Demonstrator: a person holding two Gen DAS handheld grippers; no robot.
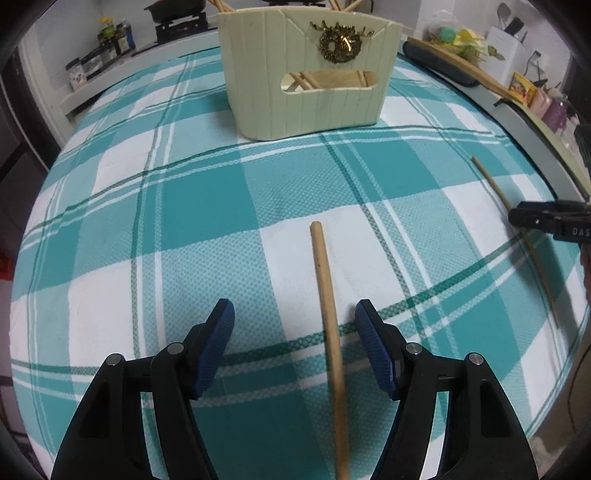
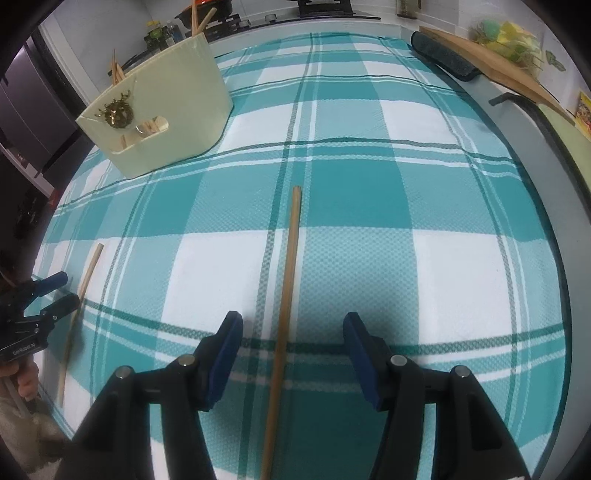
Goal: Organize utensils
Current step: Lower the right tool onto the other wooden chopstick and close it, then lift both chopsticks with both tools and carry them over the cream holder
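A cream utensil basket with a gold ornament stands at the far side of the teal plaid cloth; wooden sticks show inside it. My left gripper is open, its jaws either side of a round wooden stick lying on the cloth. My right gripper is open, astride a thinner wooden chopstick. In the right wrist view the basket is far left, and the left gripper sits over the round stick. The right gripper shows at the left wrist view's right edge over the chopstick.
A dark mat and a wooden board lie along the far right edge. A stove with a pan, jars and a white utensil holder stand behind the table. The table's grey rim curves along the right.
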